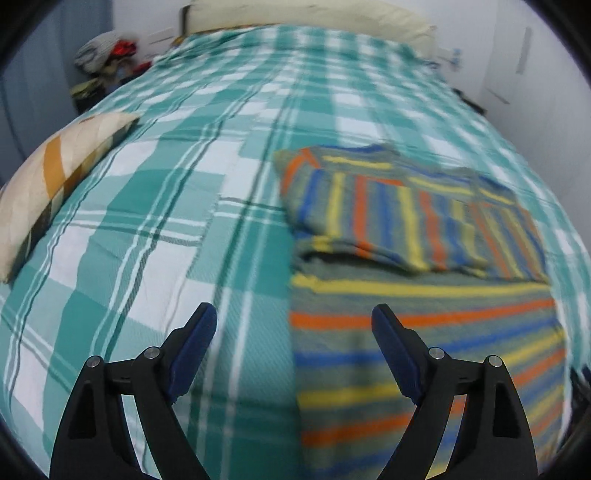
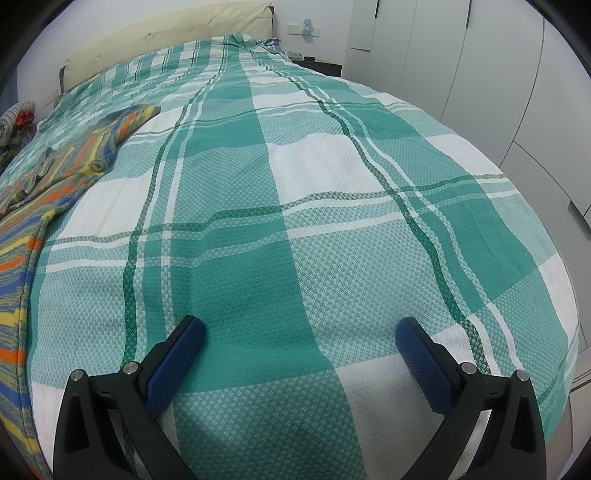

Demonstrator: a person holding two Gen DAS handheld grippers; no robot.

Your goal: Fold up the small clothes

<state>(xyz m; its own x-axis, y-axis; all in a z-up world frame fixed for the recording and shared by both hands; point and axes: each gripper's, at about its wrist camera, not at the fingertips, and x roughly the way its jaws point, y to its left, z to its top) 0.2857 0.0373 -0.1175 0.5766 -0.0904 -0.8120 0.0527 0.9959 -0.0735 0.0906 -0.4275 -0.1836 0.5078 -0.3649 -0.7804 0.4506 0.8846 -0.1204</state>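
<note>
Folding partly done, by the look of it: striped shirt (image 1: 413, 236) lying on the bed (image 2: 295, 206), top part already doubled over, lower half flat and unfolded. Left hand-held gripper (image 1: 294, 319) wide, empty, over the shirt's left edge; right hand-held gripper (image 2: 300, 332) wide, empty, over bare bedspread, with plenty of room, the bed's edge close on the right

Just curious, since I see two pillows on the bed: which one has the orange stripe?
The small pillow at the bed's left edge; it is cream with an orange band. The long pillow at the head of the bed is plain cream, no stripe.
</note>
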